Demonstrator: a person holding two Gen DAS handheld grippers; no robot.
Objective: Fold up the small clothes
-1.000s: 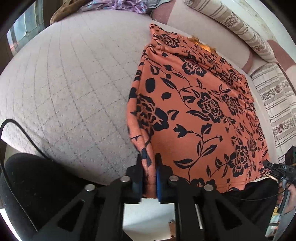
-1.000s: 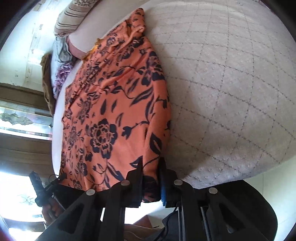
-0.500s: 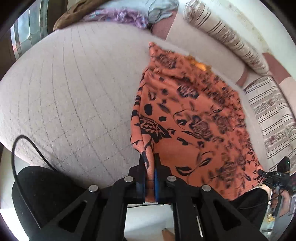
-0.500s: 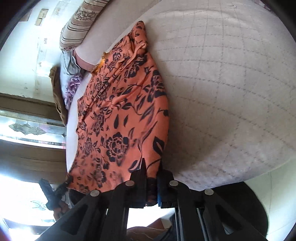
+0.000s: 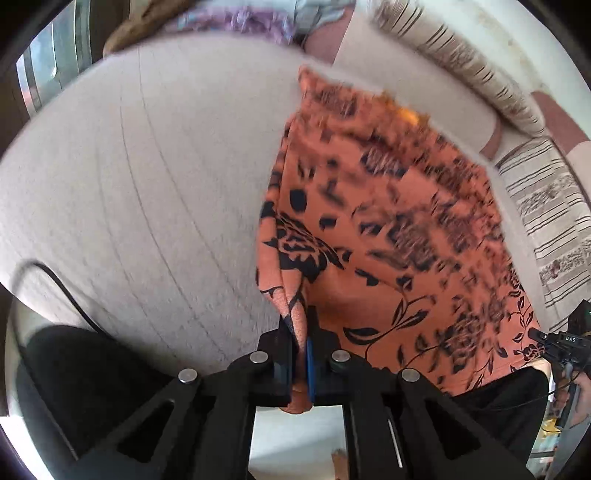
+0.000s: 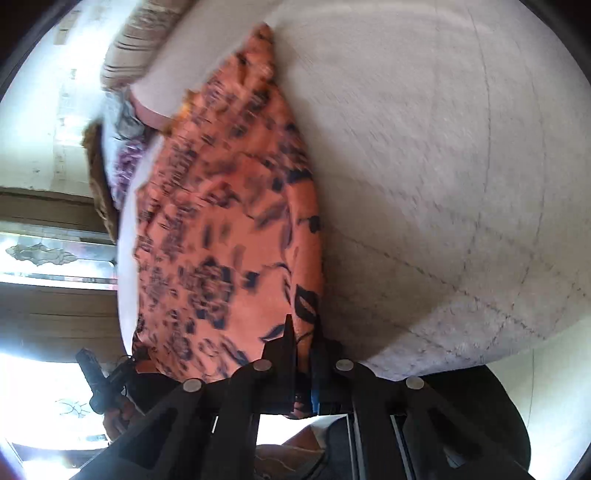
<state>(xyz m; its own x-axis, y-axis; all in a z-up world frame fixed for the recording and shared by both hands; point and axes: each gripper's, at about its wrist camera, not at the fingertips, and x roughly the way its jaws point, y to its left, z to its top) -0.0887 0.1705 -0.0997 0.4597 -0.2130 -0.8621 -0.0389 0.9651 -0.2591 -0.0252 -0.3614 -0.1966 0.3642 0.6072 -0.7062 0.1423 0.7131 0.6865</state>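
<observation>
An orange garment with a black flower print [image 5: 388, 221] stretches from the near edge of the grey quilted bed toward the pillows. My left gripper [image 5: 300, 332] is shut on its near left corner, with cloth bunched between the jaws. My right gripper [image 6: 303, 332] is shut on the other near corner of the same garment [image 6: 229, 221]. Both corners are held lifted above the bed's near edge. The far end of the garment still lies on the bed. Both views are motion-blurred.
The grey quilted bed [image 5: 147, 184] spreads on both sides of the garment. Striped pillows [image 5: 461, 74] and a heap of purple and grey clothes [image 5: 251, 22] lie at the far end. A black cable [image 5: 62, 288] runs at the near left.
Both grippers have risen and drawn back with the garment's near corners held. The cloth has lifted off the bed's near part and looks shorter and more bunched.
</observation>
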